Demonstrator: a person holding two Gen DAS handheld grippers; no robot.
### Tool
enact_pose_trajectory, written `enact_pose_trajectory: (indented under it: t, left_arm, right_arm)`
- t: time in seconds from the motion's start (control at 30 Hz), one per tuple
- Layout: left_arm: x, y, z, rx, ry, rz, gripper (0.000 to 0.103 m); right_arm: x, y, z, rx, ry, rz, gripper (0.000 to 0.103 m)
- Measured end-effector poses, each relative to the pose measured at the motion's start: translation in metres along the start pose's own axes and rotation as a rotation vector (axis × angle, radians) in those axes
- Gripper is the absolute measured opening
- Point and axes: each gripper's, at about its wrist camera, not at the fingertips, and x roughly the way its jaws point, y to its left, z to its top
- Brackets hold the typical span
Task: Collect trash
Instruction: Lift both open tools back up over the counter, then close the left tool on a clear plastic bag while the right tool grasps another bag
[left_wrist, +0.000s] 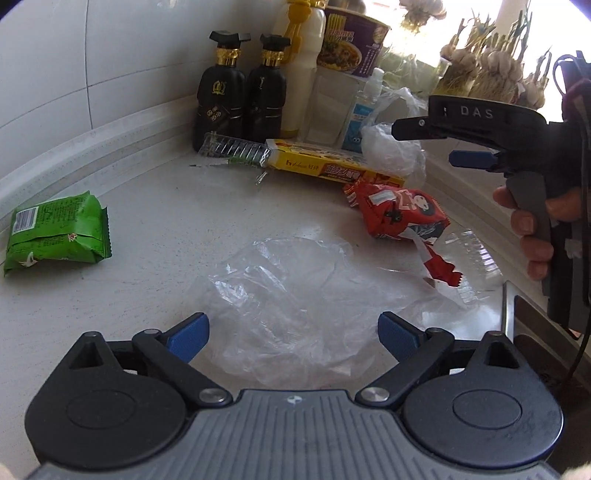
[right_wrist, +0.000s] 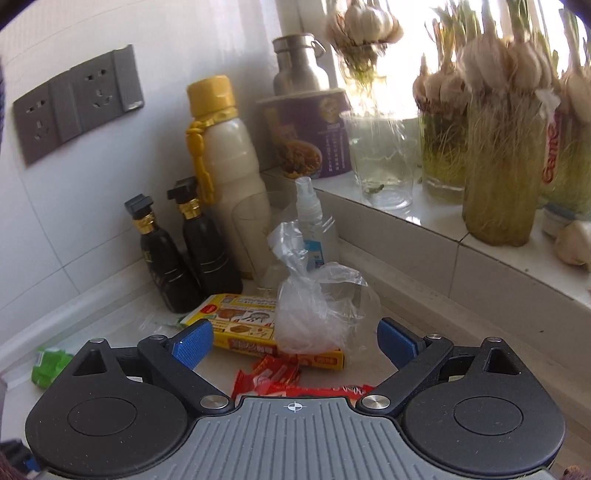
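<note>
A flat clear plastic bag (left_wrist: 295, 295) lies on the white counter (left_wrist: 155, 229), and my left gripper (left_wrist: 293, 328) stands open just over its near edge, pads not touching it. A red snack wrapper (left_wrist: 402, 214) lies to the right, beside a fallen clear cup (left_wrist: 476, 258). A green packet (left_wrist: 55, 232) is at the far left. My right gripper (right_wrist: 295, 336) is open above the red wrapper (right_wrist: 280, 380), facing a knotted clear bag (right_wrist: 314, 317) that rests on a yellow box (right_wrist: 236, 325). In the left wrist view a hand holds this gripper (left_wrist: 424, 144) at the right edge.
Two black bottles (right_wrist: 184, 251), a milky bottle with a yellow cap (right_wrist: 229, 177) and a spray bottle (right_wrist: 314, 229) crowd the corner. A noodle cup (right_wrist: 310, 136) and garlic jars (right_wrist: 498, 177) stand on the sill. A sink rim (left_wrist: 509, 306) lies at the right.
</note>
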Motion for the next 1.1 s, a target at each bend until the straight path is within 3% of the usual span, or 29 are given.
enact_pose_trajectory:
  t: [0.27,0.37,0.57,0.73,0.83,0.93,1.1]
  left_arm:
    - [0.008,0.001,0.003,-0.026,-0.020,0.015,0.068]
    - [0.009,0.001,0.003,-0.023,-0.026,0.031,0.057]
    - [0.010,0.004,0.003,-0.026,-0.027,0.064,0.032]
    - [0.010,0.006,0.004,-0.032,-0.025,0.080,0.013]
    - [0.008,0.007,0.005,-0.031,-0.025,0.080,0.008]
    - [0.005,0.007,0.007,-0.030,-0.017,0.077,0.006]
    - [-0.001,0.007,0.008,-0.043,-0.008,0.068,0.005]
  right_arm:
    - [0.027,-0.011,0.002,0.080,0.014,-0.019,0.093]
    - [0.029,-0.009,0.003,0.074,0.010,-0.032,0.084]
    - [0.032,-0.006,0.001,0.071,0.011,-0.047,0.062]
    - [0.035,-0.006,-0.001,0.077,0.021,-0.053,0.032]
    - [0.036,-0.004,-0.001,0.071,0.026,-0.038,0.014]
    - [0.033,0.000,0.000,0.044,0.022,-0.037,0.007]
    - [0.020,0.007,0.001,0.017,0.002,-0.027,0.005]
